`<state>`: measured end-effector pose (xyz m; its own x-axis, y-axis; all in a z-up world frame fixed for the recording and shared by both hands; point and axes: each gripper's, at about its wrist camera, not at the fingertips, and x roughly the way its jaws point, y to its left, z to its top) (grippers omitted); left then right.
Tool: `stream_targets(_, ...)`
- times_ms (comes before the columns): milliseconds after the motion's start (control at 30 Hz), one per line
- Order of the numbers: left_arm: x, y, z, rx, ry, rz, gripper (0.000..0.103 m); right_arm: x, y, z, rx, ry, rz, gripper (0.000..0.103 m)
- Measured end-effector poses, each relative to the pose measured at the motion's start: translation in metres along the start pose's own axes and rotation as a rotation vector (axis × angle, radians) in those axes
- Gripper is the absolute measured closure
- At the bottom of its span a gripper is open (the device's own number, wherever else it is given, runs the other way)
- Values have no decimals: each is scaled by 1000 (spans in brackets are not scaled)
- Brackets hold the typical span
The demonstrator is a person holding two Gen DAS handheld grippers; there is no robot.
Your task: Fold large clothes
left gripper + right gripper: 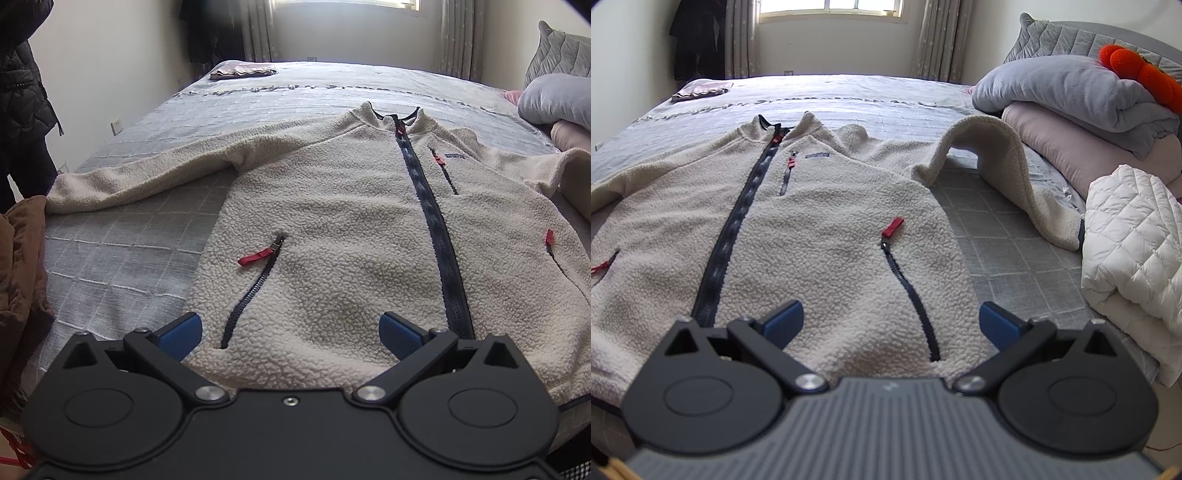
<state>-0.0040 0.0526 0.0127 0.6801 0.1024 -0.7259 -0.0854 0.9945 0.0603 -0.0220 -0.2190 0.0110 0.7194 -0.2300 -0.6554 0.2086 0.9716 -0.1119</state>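
Observation:
A cream fleece jacket [351,229] with a dark front zipper lies face up and spread flat on the grey bed; it also shows in the right wrist view [820,229]. Its left sleeve [140,173] stretches out to the left. Its right sleeve [1008,166] arches up and bends back toward the white quilted item. My left gripper [290,332] is open and empty above the hem by the left pocket zipper. My right gripper [890,325] is open and empty above the hem by the right pocket zipper.
A grey checked bedspread [122,258] covers the bed. A brown garment [22,280] hangs at the left edge. A white quilted jacket [1134,258] and stacked grey and pink pillows [1071,96] lie on the right. A folded cloth [243,70] sits at the far corner.

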Motion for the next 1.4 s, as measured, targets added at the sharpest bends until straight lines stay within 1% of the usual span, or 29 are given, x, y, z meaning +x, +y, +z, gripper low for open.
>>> stream_targets(533,1,-1,-1,3,0,4,0,3,-3,-3,2,9,3,0)
stream_targets(1267,-2,-2,-2,2,-9,8,0,1,-9,-2,-11,0,-4,0)
stream_targets(1400,-2,0,-2,-1,-7,-1,0,1,-13,0,-10,-4,-2,0)
